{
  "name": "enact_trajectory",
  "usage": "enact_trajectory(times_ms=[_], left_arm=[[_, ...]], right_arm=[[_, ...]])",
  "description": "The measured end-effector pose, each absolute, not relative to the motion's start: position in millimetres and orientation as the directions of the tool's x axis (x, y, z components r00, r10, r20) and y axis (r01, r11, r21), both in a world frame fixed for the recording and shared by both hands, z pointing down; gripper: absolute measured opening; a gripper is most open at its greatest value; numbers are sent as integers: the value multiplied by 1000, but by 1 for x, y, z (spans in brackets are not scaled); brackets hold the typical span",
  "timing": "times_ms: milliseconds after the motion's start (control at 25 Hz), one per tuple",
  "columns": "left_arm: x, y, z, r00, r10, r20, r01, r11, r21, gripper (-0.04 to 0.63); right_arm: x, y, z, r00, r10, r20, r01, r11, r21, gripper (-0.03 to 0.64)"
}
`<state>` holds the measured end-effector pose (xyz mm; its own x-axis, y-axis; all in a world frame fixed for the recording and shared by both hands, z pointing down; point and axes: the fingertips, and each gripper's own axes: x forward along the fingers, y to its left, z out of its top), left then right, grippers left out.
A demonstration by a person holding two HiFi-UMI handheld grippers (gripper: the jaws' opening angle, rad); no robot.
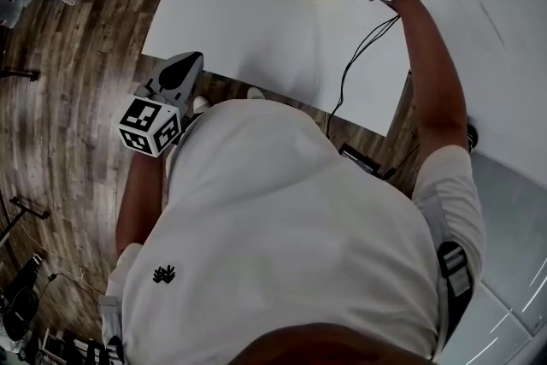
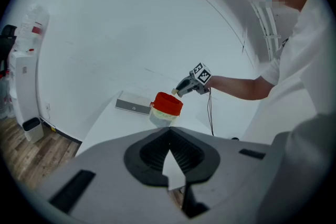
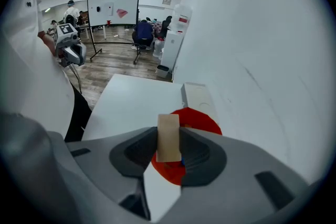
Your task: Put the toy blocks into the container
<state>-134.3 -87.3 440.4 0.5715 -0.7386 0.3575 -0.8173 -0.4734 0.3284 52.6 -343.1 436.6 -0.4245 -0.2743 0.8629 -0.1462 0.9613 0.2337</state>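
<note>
1. My right tool [image 3: 169, 132] is pinching a tan wooden block [image 3: 168, 140] upright between its jaws, and the tool is angled steeply downward.
2. Just under that block is the red container [image 3: 203, 121]. It stands on the white tabletop [image 1: 256, 30], at the top centre of the head view. The block hangs over the container's mouth and isn't inside yet.
3. My left tool [image 2: 169, 134] has its jaws pressed together on nothing. It is at the left of the head view, off the tabletop's near edge and over the wooden floor.
4. The block looks to sit over the left part of the opening. If I let go there, I think it could clip the rim and bounce onto the tabletop, or nudge the container over.
5. A flat grey box [image 3: 197, 96] lies just behind the container, so overshooting would land the block on it.
6. I count two tools, one block, one container and one box. A blue speck under the block is too small to identify.
</note>
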Motion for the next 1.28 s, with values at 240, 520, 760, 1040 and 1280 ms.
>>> enact_trajectory(times_ms=[240, 520, 760, 1040, 1280], left_arm=[[-124, -82, 432, 534, -769, 352, -840, -433, 329, 6], [-128, -64, 435, 450, -807, 383, -882, -335, 330, 6], [-134, -47, 434, 378, -840, 391, -909, -255, 330, 6], [-140, -29, 434, 313, -860, 403, -927, -184, 328, 6], [-142, -23, 430, 292, -864, 410, -933, -162, 323, 6]], right_arm=[[72, -388, 457, -390, -288, 874, -189, 955, 230, 132], [69, -416, 492, -330, -264, 906, -176, 961, 215, 132], [64, -438, 517, -254, -262, 931, -198, 956, 215, 132], [60, -449, 540, -214, -250, 944, -194, 958, 210, 132], [57, -453, 542, -212, -251, 945, -189, 959, 212, 134]])
